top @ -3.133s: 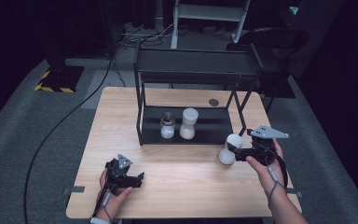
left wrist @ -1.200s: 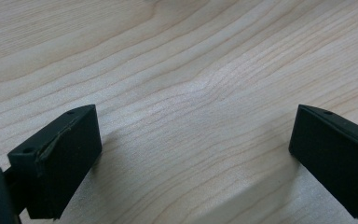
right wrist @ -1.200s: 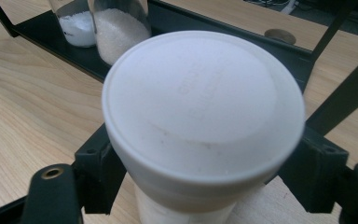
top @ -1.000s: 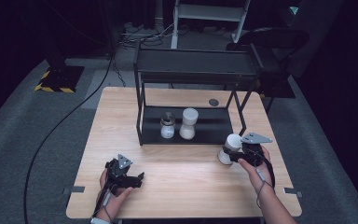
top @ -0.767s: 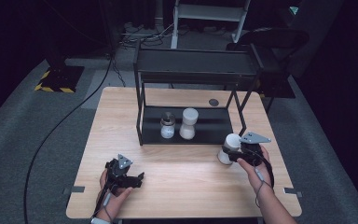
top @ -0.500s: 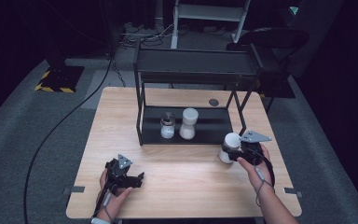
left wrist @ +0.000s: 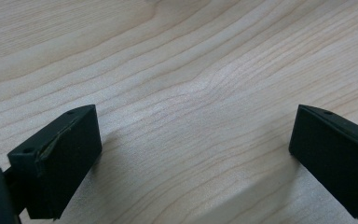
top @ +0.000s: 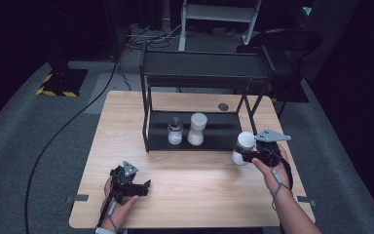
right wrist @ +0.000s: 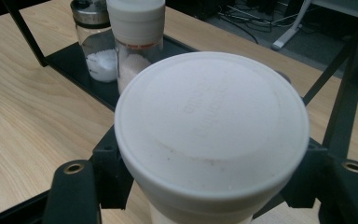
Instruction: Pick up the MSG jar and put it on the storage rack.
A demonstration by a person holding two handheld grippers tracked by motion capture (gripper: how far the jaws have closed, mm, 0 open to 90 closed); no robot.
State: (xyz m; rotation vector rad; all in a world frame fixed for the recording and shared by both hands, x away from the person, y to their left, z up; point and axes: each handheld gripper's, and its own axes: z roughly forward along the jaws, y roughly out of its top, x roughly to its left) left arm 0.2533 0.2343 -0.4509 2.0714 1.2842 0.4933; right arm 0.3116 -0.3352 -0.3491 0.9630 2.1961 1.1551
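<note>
Gripping a white-capped jar just below its cap, the right tongs are holding it beside the black rack. Likely light, stiff and smooth, it is best clamped around the narrower body. The left tongs are resting open on the surface.

Grey carpet floor; dark room; black chair.
</note>
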